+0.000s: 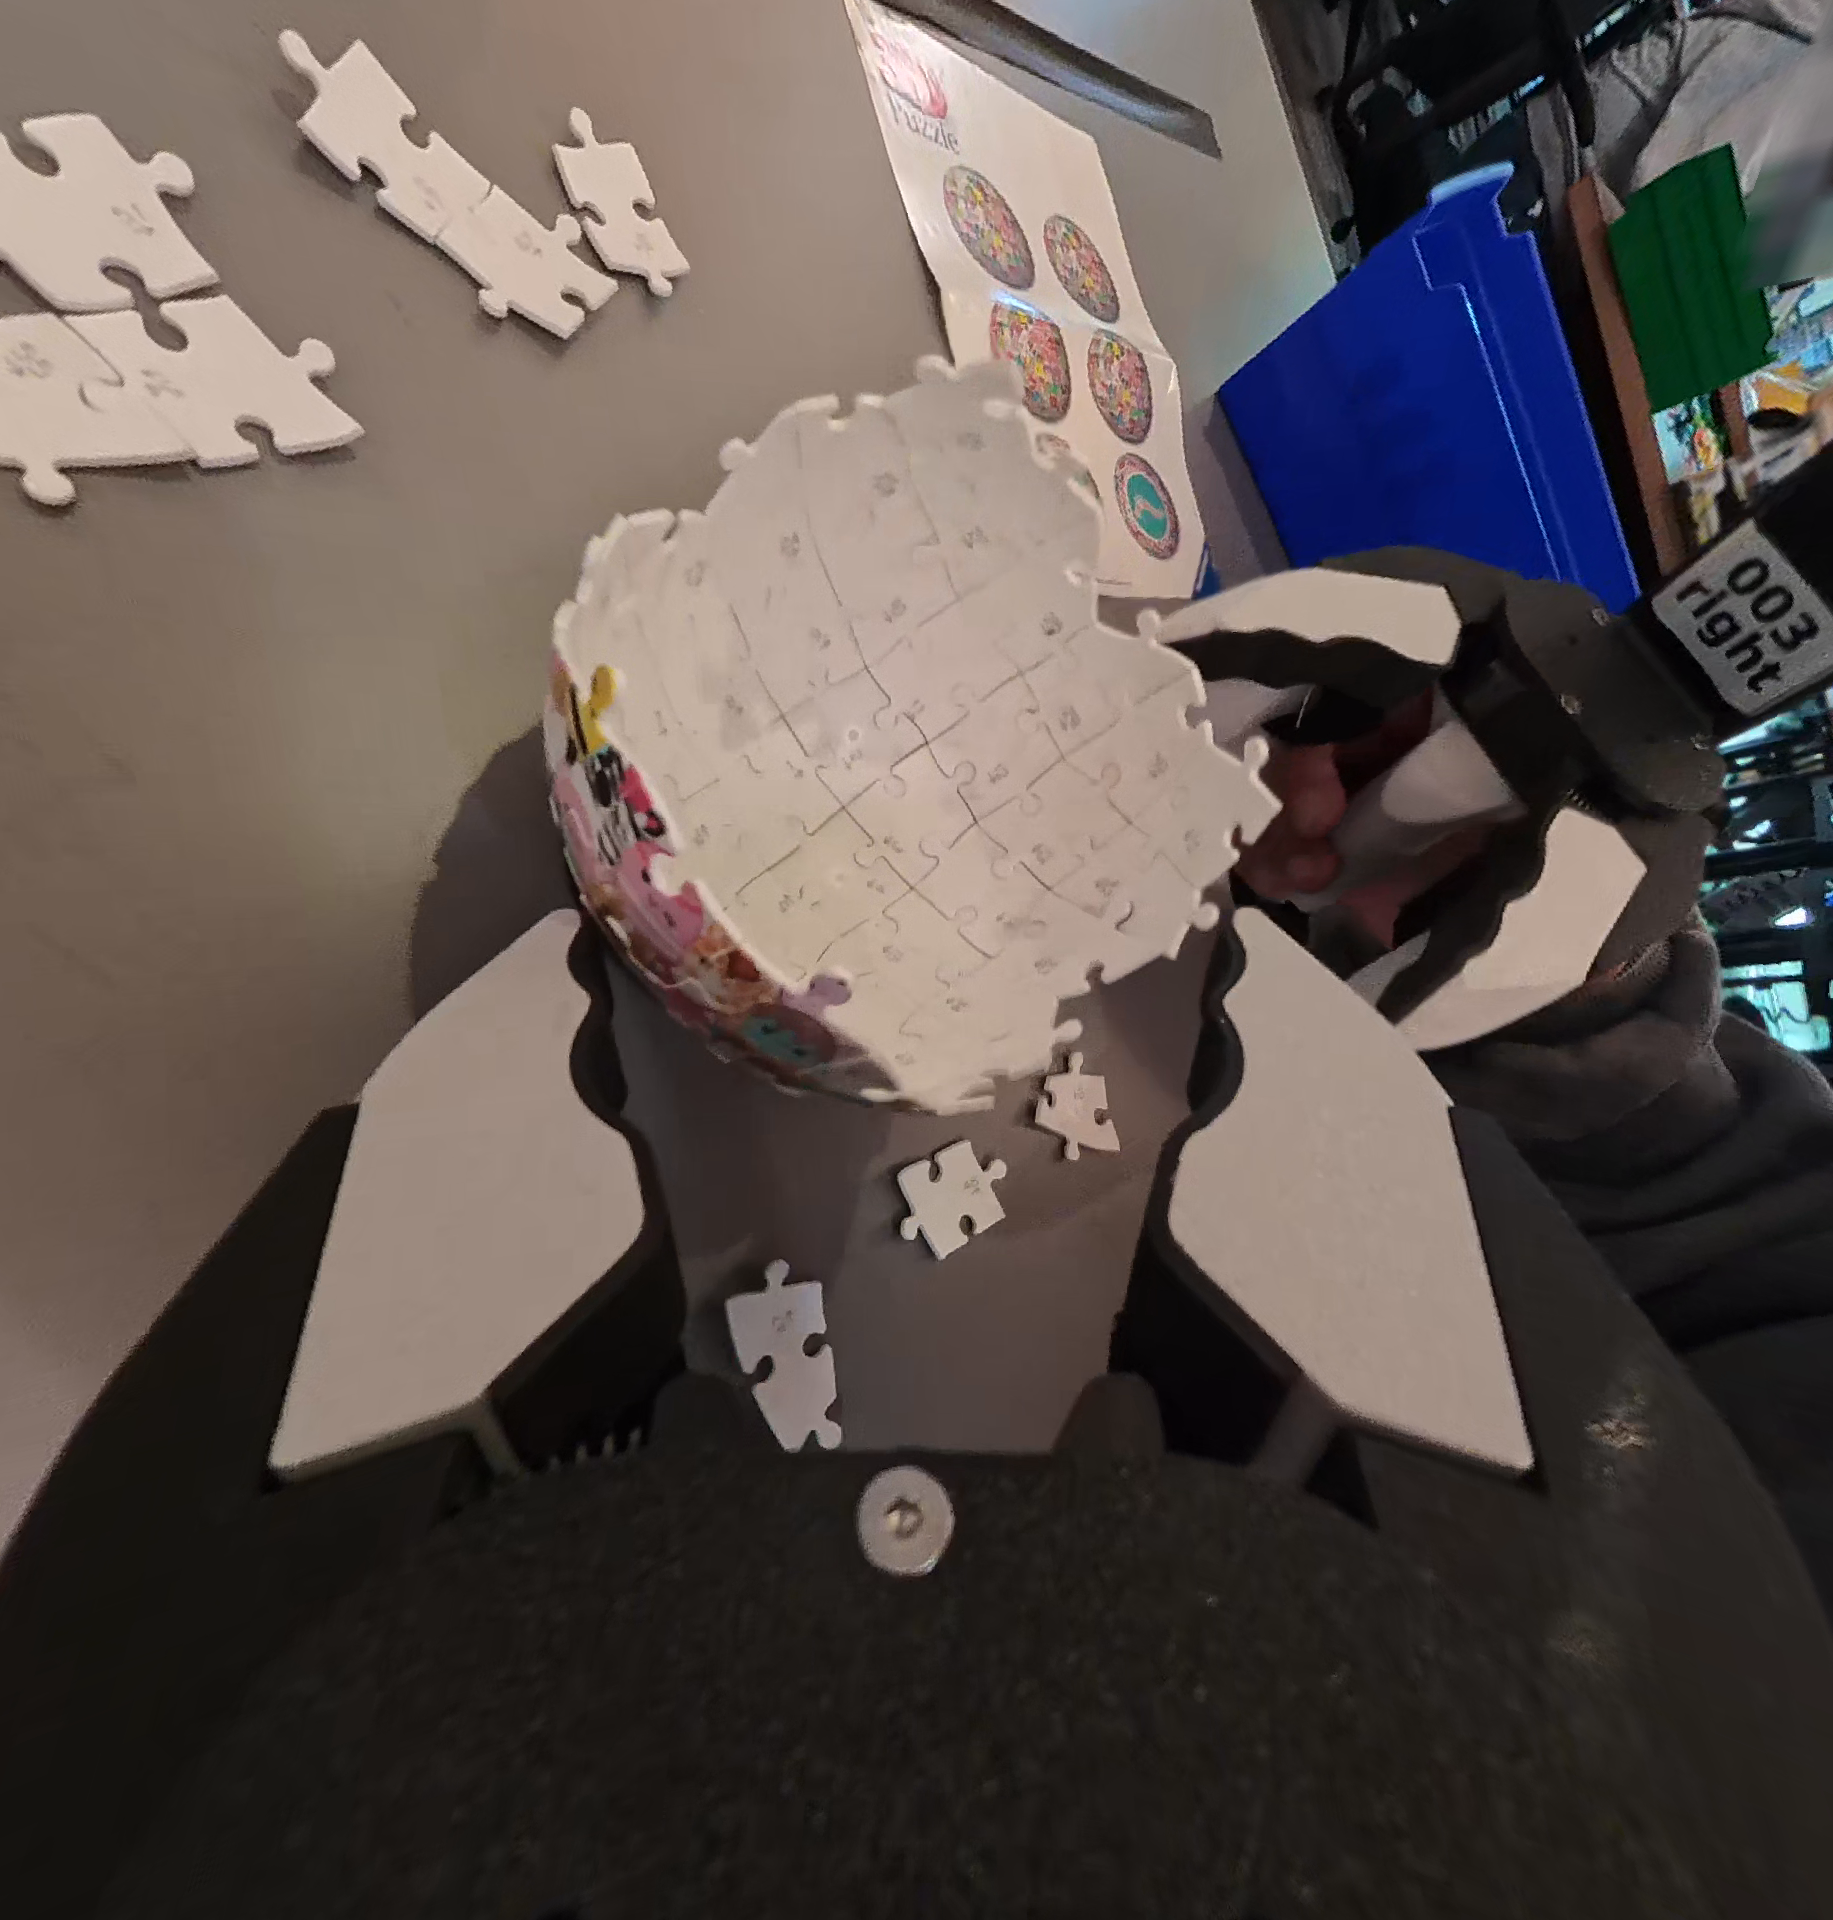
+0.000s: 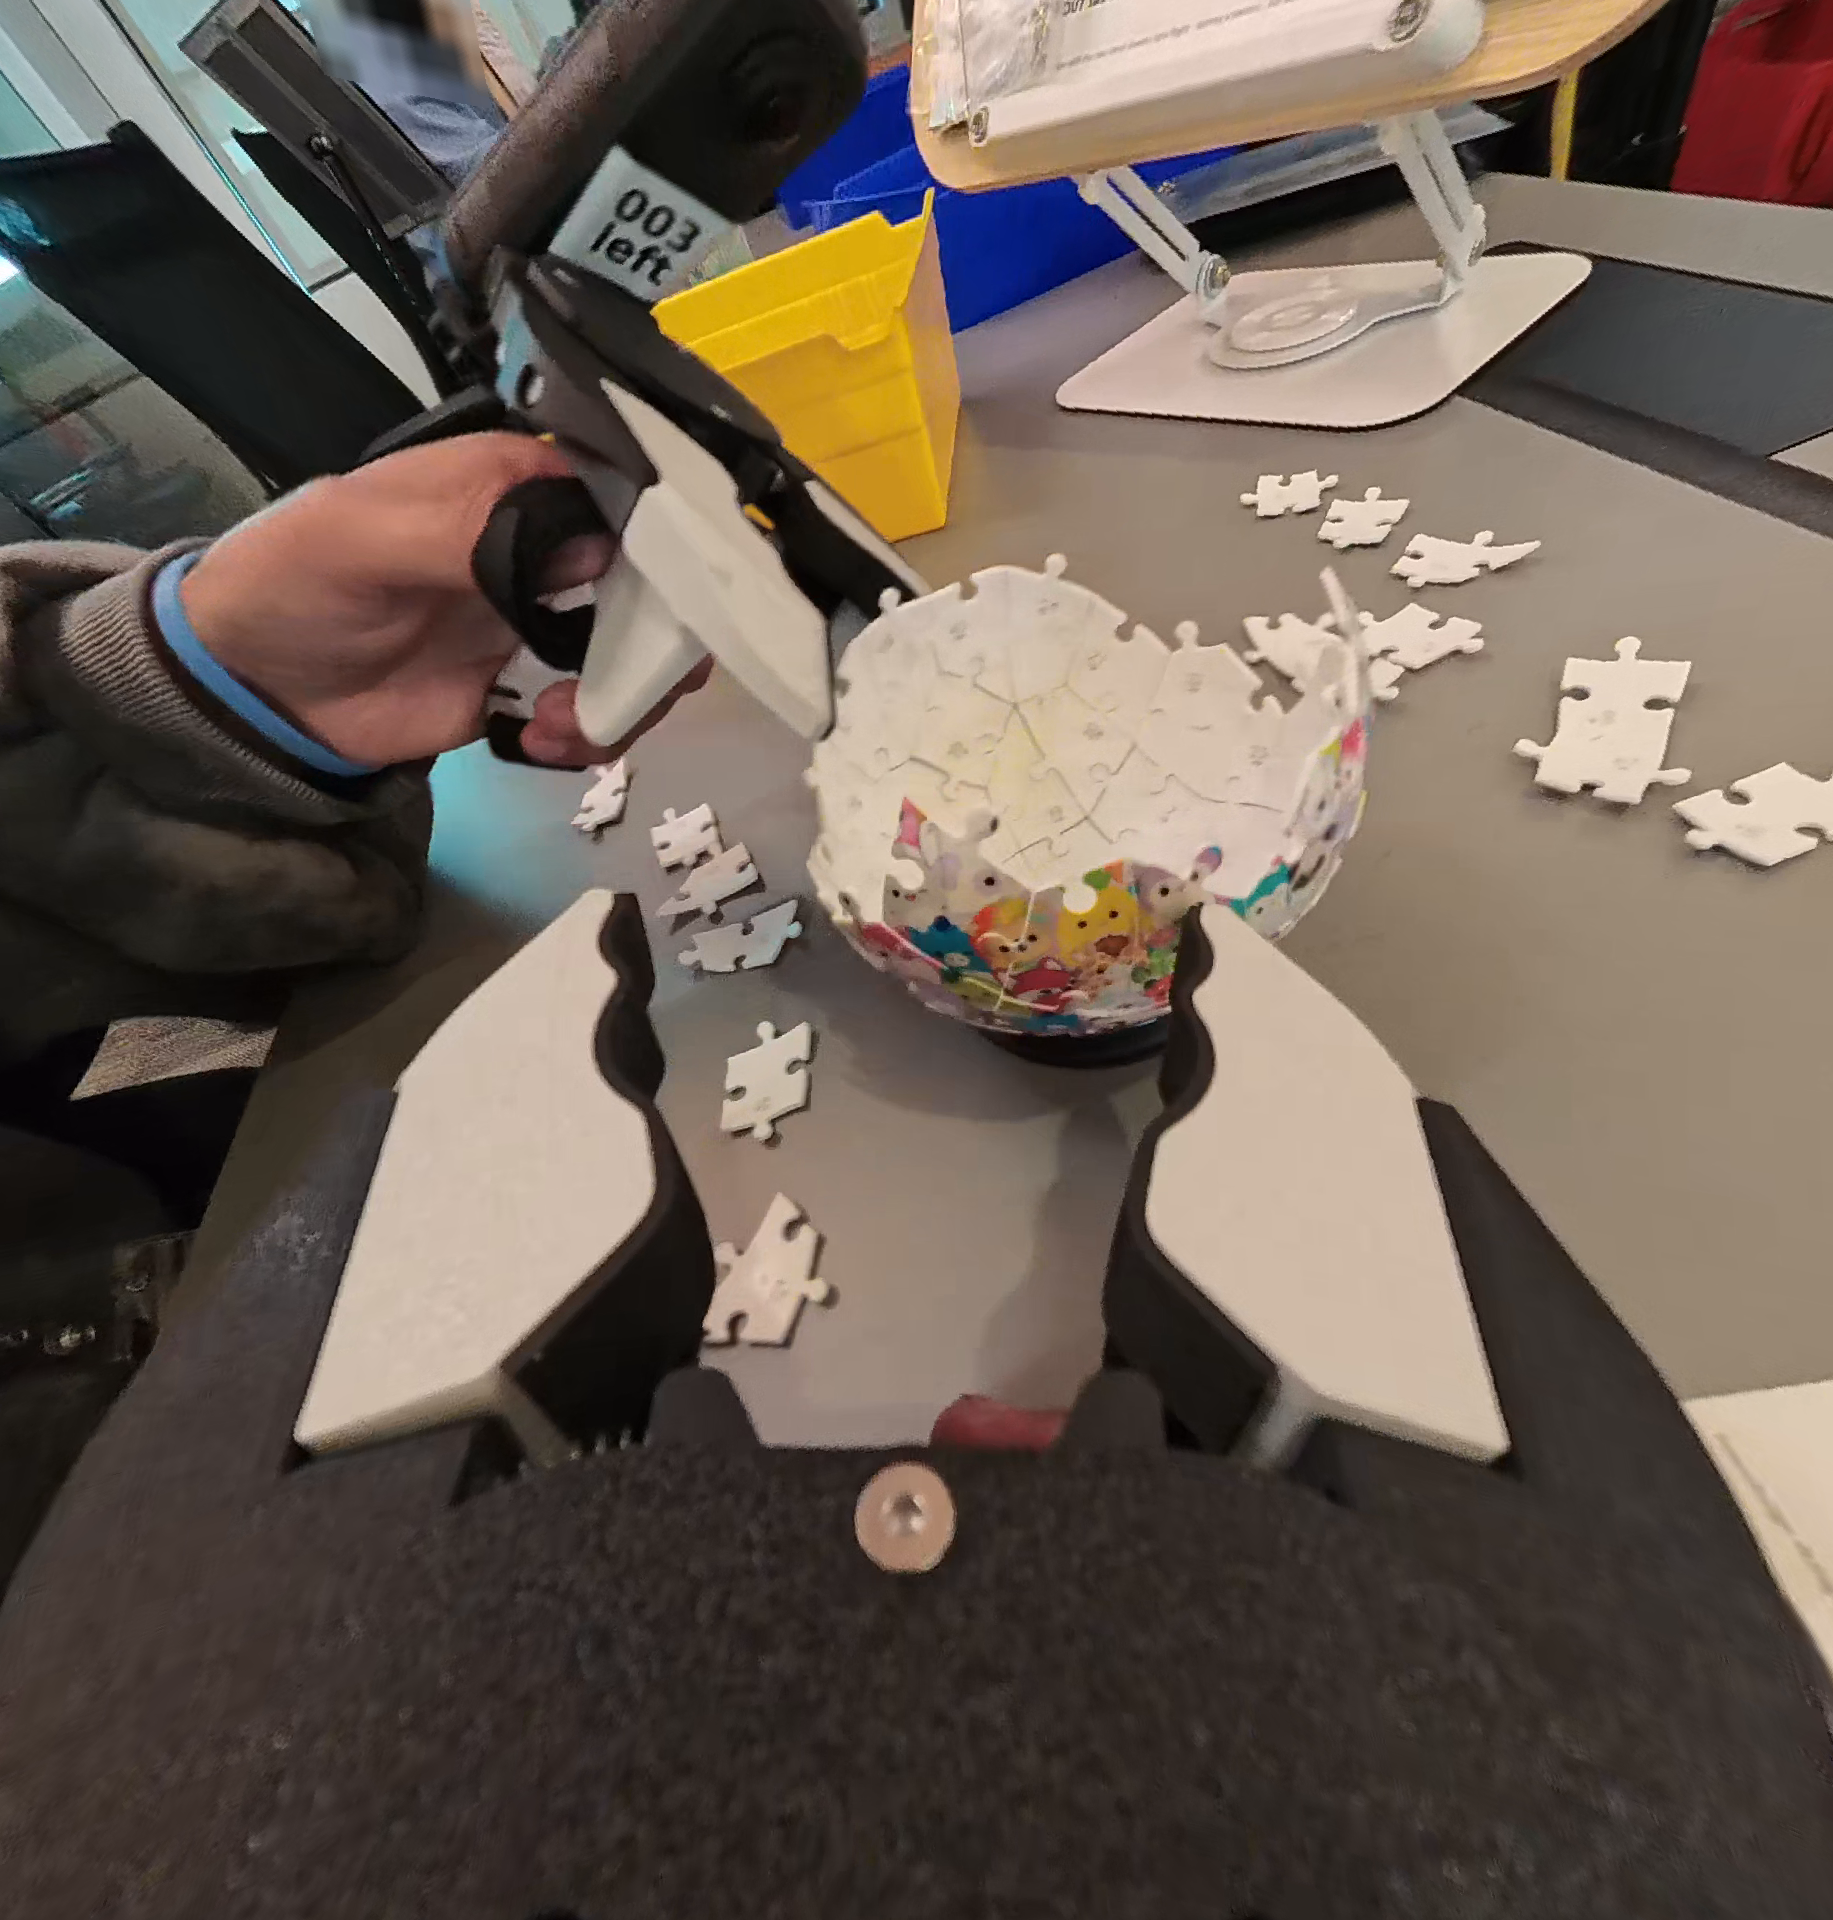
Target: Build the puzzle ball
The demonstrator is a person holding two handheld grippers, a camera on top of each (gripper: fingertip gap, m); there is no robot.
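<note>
Left hand-held gripper [image 1: 907, 997] nearest in the left wrist view, fingers spread wide, grasping nothing. Between and just beyond the tips, the half-built puzzle ball [image 1: 891, 769], a white-lined bowl with a colourful outside, on the grey worktop [image 1: 268, 727]. Loose white puzzle pieces [image 1: 951, 1195] below it; joined strips [image 1: 444, 187] farther off. Printed sheet [image 1: 1047, 291] and blue bin [image 1: 1411, 416] behind. Right hand-held gripper [image 1: 1203, 769] at the bowl's rim, released.

Right wrist view: own fingers parted, empty, right tip close to the ball's coloured shell. Ball on a dark stand [image 2: 1078, 1039]. Yellow bin [image 2: 839, 374] behind, scattered pieces both sides.
</note>
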